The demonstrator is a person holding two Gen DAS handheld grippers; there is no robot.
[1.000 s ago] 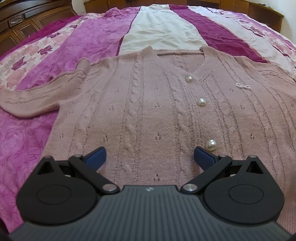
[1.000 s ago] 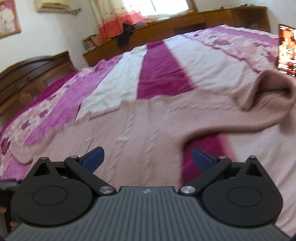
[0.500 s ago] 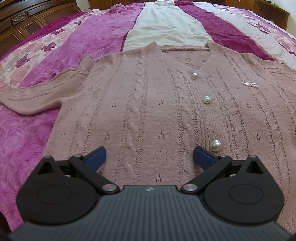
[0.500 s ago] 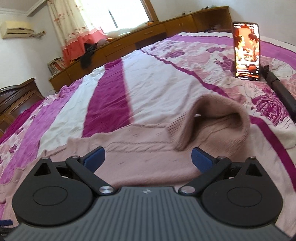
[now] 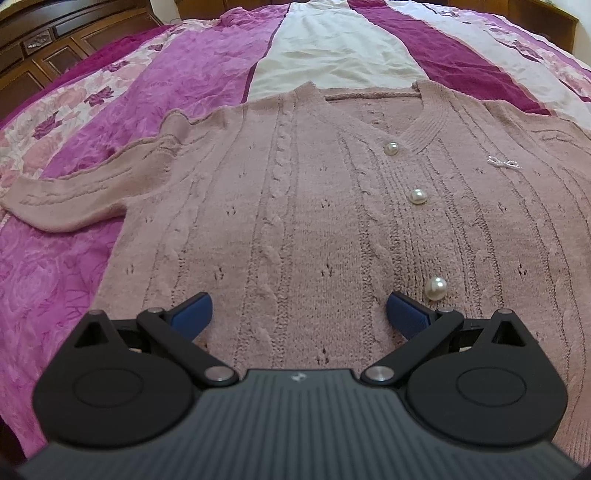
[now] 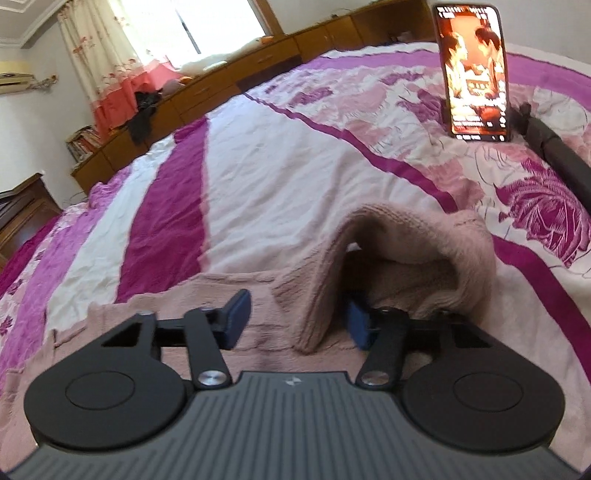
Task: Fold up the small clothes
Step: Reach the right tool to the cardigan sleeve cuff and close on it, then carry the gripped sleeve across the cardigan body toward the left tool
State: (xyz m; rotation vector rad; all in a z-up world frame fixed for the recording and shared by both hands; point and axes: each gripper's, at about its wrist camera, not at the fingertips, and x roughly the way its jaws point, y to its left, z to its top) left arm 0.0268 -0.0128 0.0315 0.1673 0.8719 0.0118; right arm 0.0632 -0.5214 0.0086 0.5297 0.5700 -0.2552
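Pink cardigan [image 5: 295, 206] spread on bed [image 5: 166, 74]; left tool [image 5: 299, 314] released above its hem, right tool [image 6: 295, 317] released, straddling the raised sleeve [image 6: 388, 258].

Soft daylight from the blown-out window [image 6: 218, 33]; slight blur across the bedspread [image 6: 258, 177], fisheye bending at the edges.

free: bedspread [image 6: 280, 177] beyond cardigan [image 5: 295, 221] | obstacle: propped phone [image 6: 474, 70], far right
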